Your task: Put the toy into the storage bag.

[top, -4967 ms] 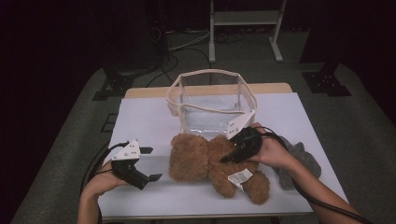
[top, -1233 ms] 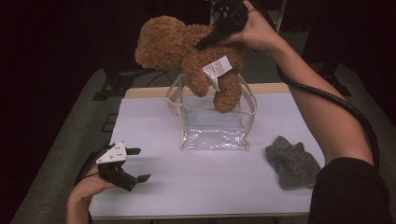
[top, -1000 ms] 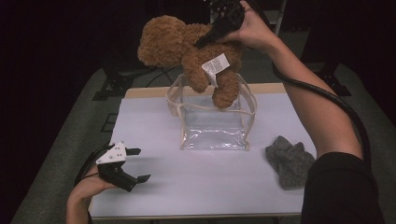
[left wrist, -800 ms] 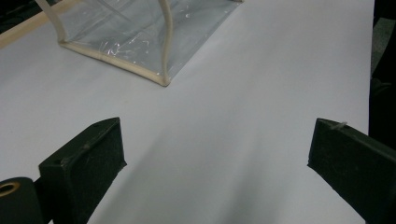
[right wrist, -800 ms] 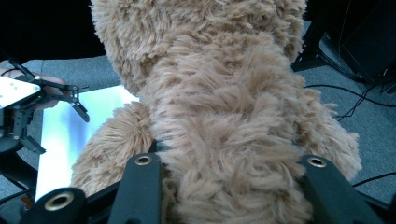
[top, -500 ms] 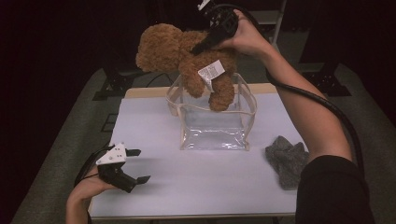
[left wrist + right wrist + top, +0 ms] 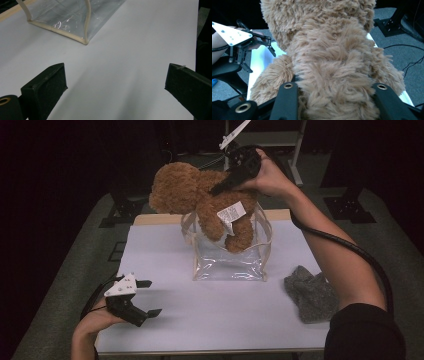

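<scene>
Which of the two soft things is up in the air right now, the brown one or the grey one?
The brown teddy bear, clamped in the right tongs above the clear bag. The grey soft thing lies on the table.

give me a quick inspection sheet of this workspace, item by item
surface: white table top, bare around the bag.
job's things: brown teddy bear held in the air, its legs dipping into the open top of the clear plastic bag, which stands upright mid-table; white tag on the bear.
clutter: grey cloth crumpled near the table's right edge.
grippers: right tongs clamped across the bear's body; left tongs open, holding nothing, low over the table's near left.
cables: black cable trails from the right tongs under the forearm; another runs back from the left tongs.
surroundings: dark room, grey floor, black stand feet, white frame behind.
</scene>
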A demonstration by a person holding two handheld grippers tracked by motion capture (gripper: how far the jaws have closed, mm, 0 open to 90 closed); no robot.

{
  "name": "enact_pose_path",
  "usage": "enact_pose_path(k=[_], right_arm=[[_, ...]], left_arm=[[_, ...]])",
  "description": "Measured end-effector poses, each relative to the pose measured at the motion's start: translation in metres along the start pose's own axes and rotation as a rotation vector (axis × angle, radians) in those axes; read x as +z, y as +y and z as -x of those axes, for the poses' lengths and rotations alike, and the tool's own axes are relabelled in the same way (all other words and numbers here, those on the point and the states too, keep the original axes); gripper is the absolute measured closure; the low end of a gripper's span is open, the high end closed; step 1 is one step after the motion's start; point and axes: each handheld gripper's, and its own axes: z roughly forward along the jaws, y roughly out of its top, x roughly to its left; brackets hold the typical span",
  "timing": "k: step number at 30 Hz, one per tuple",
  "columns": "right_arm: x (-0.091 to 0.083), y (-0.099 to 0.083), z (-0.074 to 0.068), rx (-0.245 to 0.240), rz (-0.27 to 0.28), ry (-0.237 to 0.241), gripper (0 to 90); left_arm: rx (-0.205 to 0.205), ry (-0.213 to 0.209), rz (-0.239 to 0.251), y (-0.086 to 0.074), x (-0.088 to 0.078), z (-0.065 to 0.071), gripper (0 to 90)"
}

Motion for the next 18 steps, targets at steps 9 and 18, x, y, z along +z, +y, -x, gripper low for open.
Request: enact_pose_path(k=[9,18], right_arm=[[0.002,-0.018,0.03,0.075,-0.017,-0.05,57.7],[0.005,-0.035,0.04,0.096,-0.039,-0.082,57.3]], left_arm=[[-0.005,0.001,0.002,-0.001,0.0,0.0,3.0],[-0.005,-0.006,-0.004,-0.002,0.002,0.0,3.0]])
